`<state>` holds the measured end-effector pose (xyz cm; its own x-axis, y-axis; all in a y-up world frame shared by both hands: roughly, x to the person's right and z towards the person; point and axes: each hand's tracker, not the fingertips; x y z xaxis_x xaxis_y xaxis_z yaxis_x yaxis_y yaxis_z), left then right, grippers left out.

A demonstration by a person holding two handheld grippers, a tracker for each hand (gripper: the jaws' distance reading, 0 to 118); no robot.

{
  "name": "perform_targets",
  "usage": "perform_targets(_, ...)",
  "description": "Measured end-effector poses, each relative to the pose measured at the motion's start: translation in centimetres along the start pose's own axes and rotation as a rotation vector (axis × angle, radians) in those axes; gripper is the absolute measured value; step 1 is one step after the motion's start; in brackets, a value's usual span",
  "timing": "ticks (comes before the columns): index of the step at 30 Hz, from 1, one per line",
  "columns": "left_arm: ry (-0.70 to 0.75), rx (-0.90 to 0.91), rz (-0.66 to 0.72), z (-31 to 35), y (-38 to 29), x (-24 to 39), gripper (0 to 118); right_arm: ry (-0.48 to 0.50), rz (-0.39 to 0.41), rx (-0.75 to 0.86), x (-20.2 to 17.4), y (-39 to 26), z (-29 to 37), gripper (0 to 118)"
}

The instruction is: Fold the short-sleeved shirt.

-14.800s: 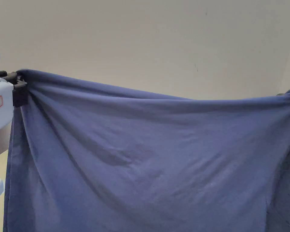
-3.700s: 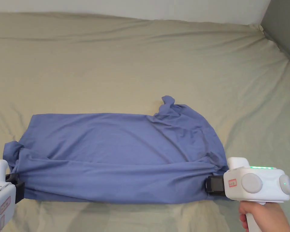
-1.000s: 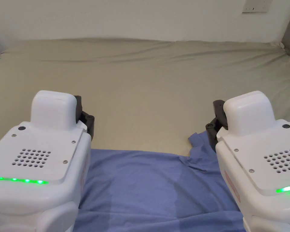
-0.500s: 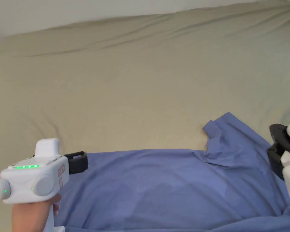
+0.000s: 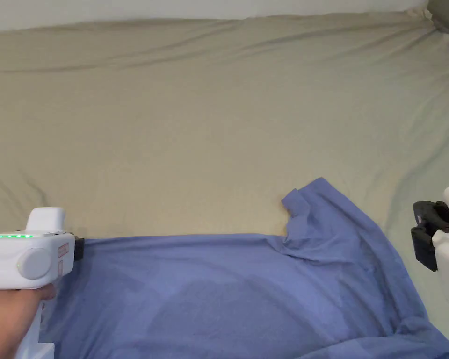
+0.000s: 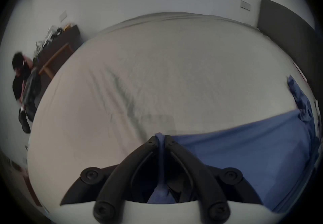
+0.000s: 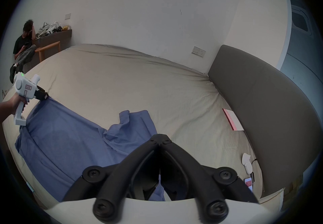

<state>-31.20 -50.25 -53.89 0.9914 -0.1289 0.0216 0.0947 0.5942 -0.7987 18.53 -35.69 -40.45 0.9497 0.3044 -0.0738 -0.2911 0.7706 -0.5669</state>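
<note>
1. The left claw [image 6: 160, 137] is pinched tight on a thin ridge of the blue shirt [image 5: 228, 290]; cloth runs up between the jaws and bunches behind them. In the head view it sits at the shirt's far left corner, and the hand [image 5: 6, 313] holds the handle low at the frame's edge.
2. That hold looks meant to pull the far edge straight and taut, so the shirt lies flat before a fold.
3. The right claw [image 7: 160, 138] has its jaws brought together with nothing between the tips. It hovers off the shirt's right side, apart from the cloth, probably between grips.
4. The shirt lies spread on the bed [image 5: 219, 117], long side across, far edge nearly straight. One sleeve [image 5: 307, 198] sticks up toward the far side, its cuff curled.
5. Likely next: the sleeve needs tucking in, which would explain the free right claw nearby.
6. Hard to see: the shirt's near part is cut off by the head view's lower edge; the left claw view is blurred; a bit of blue under the right claw's base can't be placed.
7. A person [image 7: 23, 47] sits far off by the wall.
</note>
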Motion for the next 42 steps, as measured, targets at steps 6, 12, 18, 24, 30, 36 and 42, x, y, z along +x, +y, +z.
perform_targets(6,0.024,0.193,-0.026,8.3,0.4,0.9,4,0.037,-0.040,-0.076,2.1,1.2,-3.9,45)
perform_targets(12,0.046,0.268,-0.058,14.1,-1.3,0.5,4,0.128,-0.084,-0.338,3.7,-1.0,-13.6,105)
perform_targets(18,0.051,0.241,-0.049,15.1,-3.4,0.2,4,0.135,-0.126,-0.526,3.5,-5.3,-21.3,104)
perform_targets(24,0.072,0.180,-0.035,13.1,-4.7,-0.1,4,0.199,-0.106,-0.518,2.0,-6.2,-21.5,1)
perform_targets(30,0.080,0.180,-0.016,13.7,-5.2,-0.3,4,0.214,-0.021,-0.448,3.2,-4.1,-18.2,1)
perform_targets(36,0.070,0.242,-0.010,18.2,-4.9,-0.2,4,0.257,-0.029,-0.308,6.1,0.0,-10.5,1)
perform_targets(42,0.070,0.244,-0.027,22.5,-6.6,-0.7,4,0.298,0.015,-0.260,7.6,0.7,-1.8,1)
